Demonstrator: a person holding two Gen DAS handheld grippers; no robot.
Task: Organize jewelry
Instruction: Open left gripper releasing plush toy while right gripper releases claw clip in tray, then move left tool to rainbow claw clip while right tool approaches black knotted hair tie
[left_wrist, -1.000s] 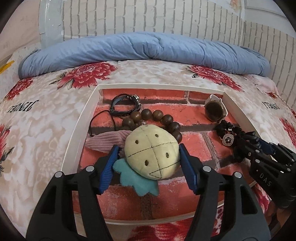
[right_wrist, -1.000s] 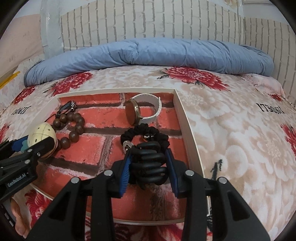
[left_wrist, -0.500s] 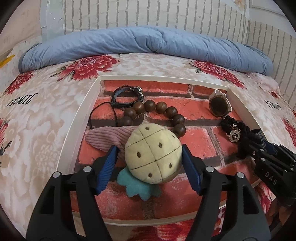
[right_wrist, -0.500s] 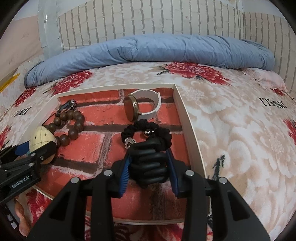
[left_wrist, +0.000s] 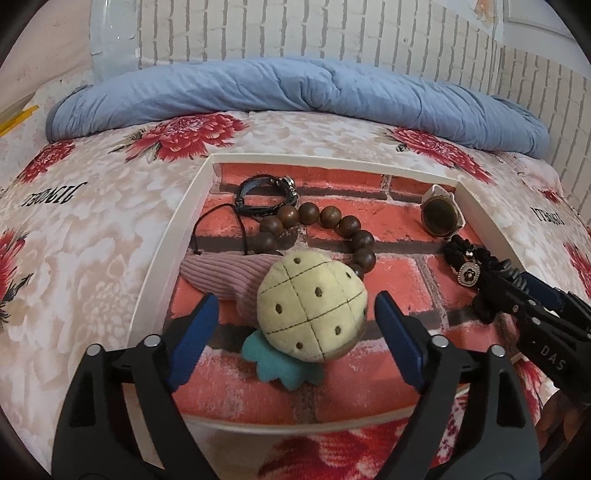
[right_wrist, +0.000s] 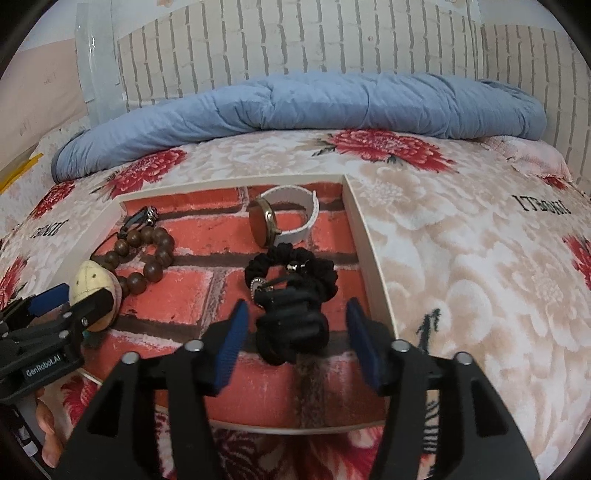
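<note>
A white tray (left_wrist: 168, 236) with a red brick picture inside sits on a flowery bedspread (left_wrist: 92, 221). All the jewelry lies in the tray.

The left gripper (left_wrist: 295, 326) has its two blue fingers spread wide. A round yellow plush hair tie (left_wrist: 312, 304) sits between them on the tray floor, and neither finger touches it. It has a teal felt leaf (left_wrist: 280, 363) under it and a pink ribbed cloth band (left_wrist: 225, 271) sticking out to the gripper's left. Just past the plush lies a brown wooden bead bracelet (left_wrist: 332, 218), curled in a ring. Beyond the beads, near the far left corner, is a black cord bracelet (left_wrist: 266, 195).

The right gripper (right_wrist: 295, 334) is spread wide too. A black knotted hair tie (right_wrist: 291, 325) lies between its blue fingers, with gaps on both sides. Just ahead of it, touching it, is a black scrunchie (right_wrist: 295, 264) with a small shiny charm. Farther ahead stands a watch (right_wrist: 264, 227) on its edge, with a brown face and a white strap, close to the tray's far wall. The tray's right wall runs just to the right of this gripper.

A blue quilt (right_wrist: 295, 101) is bunched up along the far side of the bed, under a white brick wall (right_wrist: 295, 40).
</note>
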